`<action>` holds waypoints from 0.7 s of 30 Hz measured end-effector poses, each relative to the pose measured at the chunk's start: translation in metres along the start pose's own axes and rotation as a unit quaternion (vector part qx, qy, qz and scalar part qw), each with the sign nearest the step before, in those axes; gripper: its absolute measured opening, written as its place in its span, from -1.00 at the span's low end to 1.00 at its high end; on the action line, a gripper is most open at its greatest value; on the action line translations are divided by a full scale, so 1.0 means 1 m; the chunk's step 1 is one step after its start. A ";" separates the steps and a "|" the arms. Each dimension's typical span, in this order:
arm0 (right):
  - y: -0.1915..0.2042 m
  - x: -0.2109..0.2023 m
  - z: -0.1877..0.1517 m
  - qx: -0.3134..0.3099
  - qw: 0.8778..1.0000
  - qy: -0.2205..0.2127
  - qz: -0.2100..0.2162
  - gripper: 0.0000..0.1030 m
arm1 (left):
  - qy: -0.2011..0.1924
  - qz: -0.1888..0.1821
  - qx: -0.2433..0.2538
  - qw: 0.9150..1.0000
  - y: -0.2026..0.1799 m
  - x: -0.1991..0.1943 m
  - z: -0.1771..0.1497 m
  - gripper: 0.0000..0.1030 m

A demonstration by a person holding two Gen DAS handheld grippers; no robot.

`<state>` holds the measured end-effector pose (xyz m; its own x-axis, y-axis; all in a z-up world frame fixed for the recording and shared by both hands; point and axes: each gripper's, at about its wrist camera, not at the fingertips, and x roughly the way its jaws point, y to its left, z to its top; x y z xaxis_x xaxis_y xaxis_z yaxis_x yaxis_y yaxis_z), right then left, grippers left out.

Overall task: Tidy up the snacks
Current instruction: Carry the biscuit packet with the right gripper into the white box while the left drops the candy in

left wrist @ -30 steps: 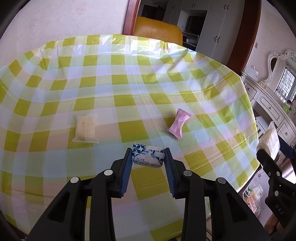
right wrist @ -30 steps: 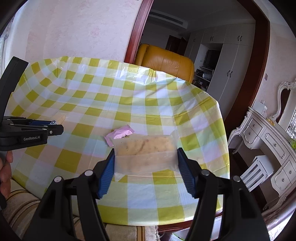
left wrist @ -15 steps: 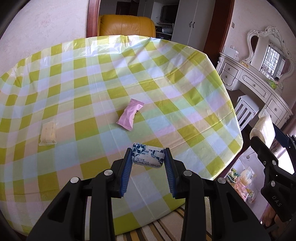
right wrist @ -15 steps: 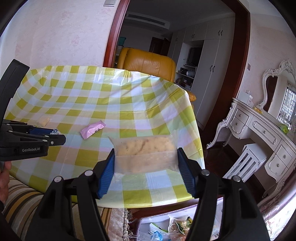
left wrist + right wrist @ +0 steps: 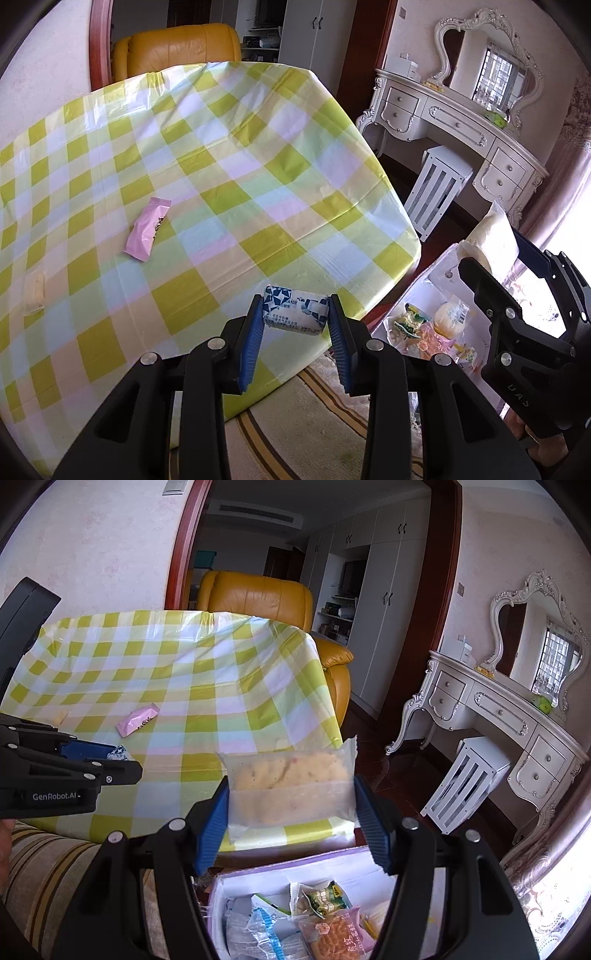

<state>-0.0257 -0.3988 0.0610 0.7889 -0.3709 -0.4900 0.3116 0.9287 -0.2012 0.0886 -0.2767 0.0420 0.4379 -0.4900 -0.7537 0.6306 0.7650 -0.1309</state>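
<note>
Your left gripper (image 5: 295, 314) is clamped nearly closed on a small blue-and-white wrapped candy (image 5: 295, 309), pinched by its two ends so the soft wrapper sits crosswise between the pads and cannot slide out. Your right gripper (image 5: 291, 805) stands at a middling width, because its load is wider: a clear packet of pale crumbly cake (image 5: 290, 784), gripped across its side seams and held upright. Both loads hang past the near edge of the checked tablecloth (image 5: 229, 155), which looks like a carry toward the white box (image 5: 280, 882) on the floor below, where several wrapped snacks (image 5: 325, 897) already lie. In the right wrist view the box sits directly under the cake packet, so that one seems nearest to release; the candy looks to have some sideways travel left. Two items remain on the table: a pink wrapper (image 5: 147, 229) mid-cloth and a pale clear-wrapped snack (image 5: 34, 291) at the far left, well apart.
</note>
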 end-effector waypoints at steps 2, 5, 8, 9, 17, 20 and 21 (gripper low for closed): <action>-0.008 0.001 -0.007 0.004 1.000 0.010 -0.005 0.25 | 0.013 -0.016 0.007 1.000 -0.010 0.005 0.001 -0.34; -0.025 0.005 -0.019 0.022 0.999 0.035 -0.011 0.25 | 0.039 -0.044 0.014 0.998 -0.026 0.015 0.001 -0.34; -0.042 0.012 -0.033 0.043 0.997 0.064 -0.016 0.25 | 0.058 -0.065 0.029 0.996 -0.044 0.024 0.001 -0.34; -0.048 0.016 -0.037 0.052 0.995 0.077 -0.018 0.25 | 0.063 -0.069 0.036 0.995 -0.051 0.027 0.000 -0.34; -0.090 0.039 -0.071 0.119 0.980 0.154 -0.044 0.26 | 0.103 -0.107 0.047 0.988 -0.077 0.045 -0.006 -0.34; -0.098 0.046 -0.079 0.132 0.975 0.174 -0.045 0.27 | 0.120 -0.124 0.065 0.983 -0.087 0.048 -0.010 -0.34; -0.101 0.047 -0.082 0.138 0.973 0.181 -0.045 0.27 | 0.126 -0.132 0.072 0.981 -0.091 0.049 -0.011 -0.34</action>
<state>-0.0632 -0.5109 -0.0109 0.5298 -0.3824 -0.7570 0.5406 0.8400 -0.0459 0.0454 -0.3658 0.0098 0.0859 -0.5307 -0.8432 0.7930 0.5488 -0.2646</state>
